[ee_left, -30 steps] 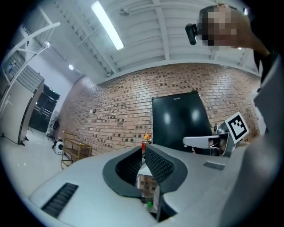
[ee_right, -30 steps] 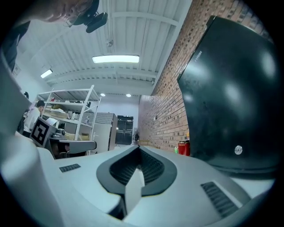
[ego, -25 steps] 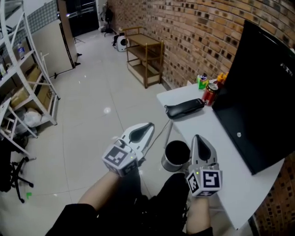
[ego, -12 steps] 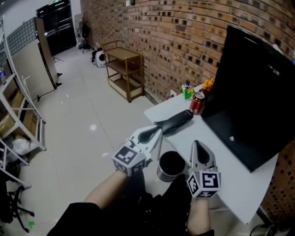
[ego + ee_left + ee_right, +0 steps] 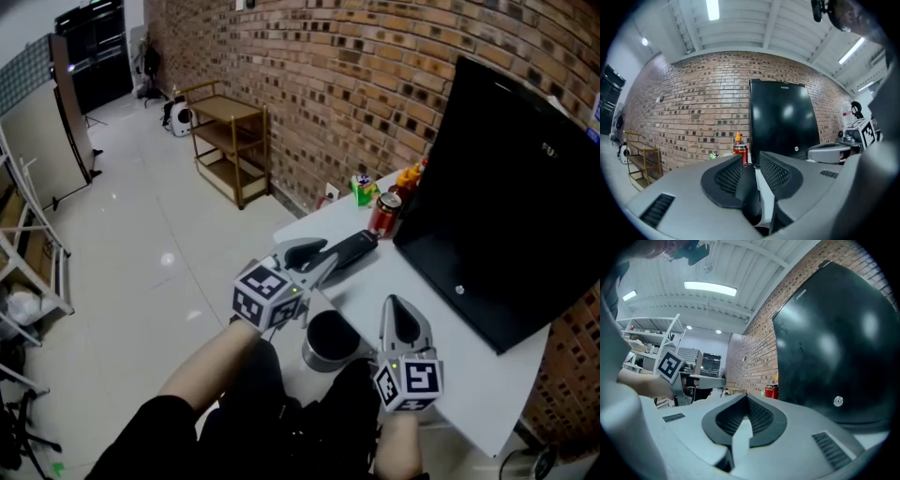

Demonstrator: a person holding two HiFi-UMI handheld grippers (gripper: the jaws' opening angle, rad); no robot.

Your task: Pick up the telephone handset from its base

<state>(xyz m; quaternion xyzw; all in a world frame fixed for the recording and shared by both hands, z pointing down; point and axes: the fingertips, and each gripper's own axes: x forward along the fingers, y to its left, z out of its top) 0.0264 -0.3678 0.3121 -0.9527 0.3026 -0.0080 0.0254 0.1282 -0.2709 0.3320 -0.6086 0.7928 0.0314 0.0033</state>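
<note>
**Left gripper at handset, jaws opening**

Left gripper [image 5: 317, 259]: points level along the table [image 5: 441, 347], tips at the near end of the telephone handset [image 5: 354, 247]. Jaws are partly apart and opening. In the left gripper view the gripper [image 5: 751, 161] has the dark handset [image 5: 747, 187] running lengthwise between its jaws. The handset lies close against the left pad, with a sliver of white table showing between it and the right pad — not clamped.

Handset: lies flat on the table, near its left edge and towards the far corner. No separate base can be made out under it.

Right gripper [image 5: 398, 305]: further back over the near part of the table, well apart from the handset. Its own view shows the gripper [image 5: 747, 397] with jaw tips together and nothing between them.

Other items:
- black cup [image 5: 328, 339] at the near left edge, between the two grippers
- red can [image 5: 382, 215] just beyond the handset's far end
- black panel [image 5: 506, 197] standing along the right side
</note>
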